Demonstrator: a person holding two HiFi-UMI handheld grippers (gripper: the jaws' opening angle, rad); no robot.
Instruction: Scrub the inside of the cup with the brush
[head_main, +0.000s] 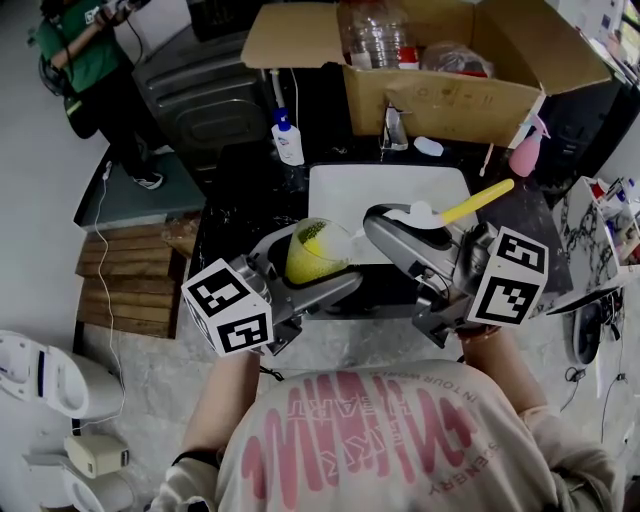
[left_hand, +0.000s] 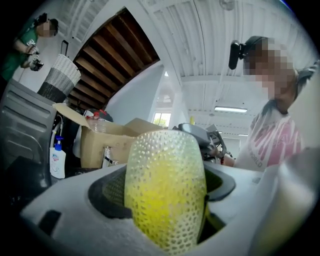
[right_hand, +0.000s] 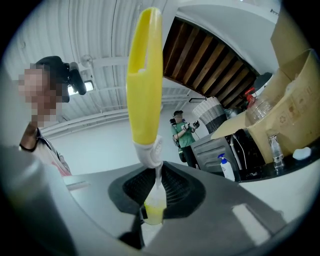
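In the head view my left gripper is shut on a bumpy, clear yellow-green cup, held tilted over the counter's front edge. The left gripper view has the cup filling the gap between the jaws of that gripper. My right gripper is shut on a brush with a yellow handle and white neck. The handle points up and to the right, away from the cup. In the right gripper view the brush rises from the closed jaws of that gripper. Whether the brush's head reaches into the cup is hidden.
A white rectangular basin lies just beyond the grippers on the black counter. Behind it stands an open cardboard box with plastic bottles. A pump bottle is at the left, a pink spray bottle at the right. A person in green stands far left.
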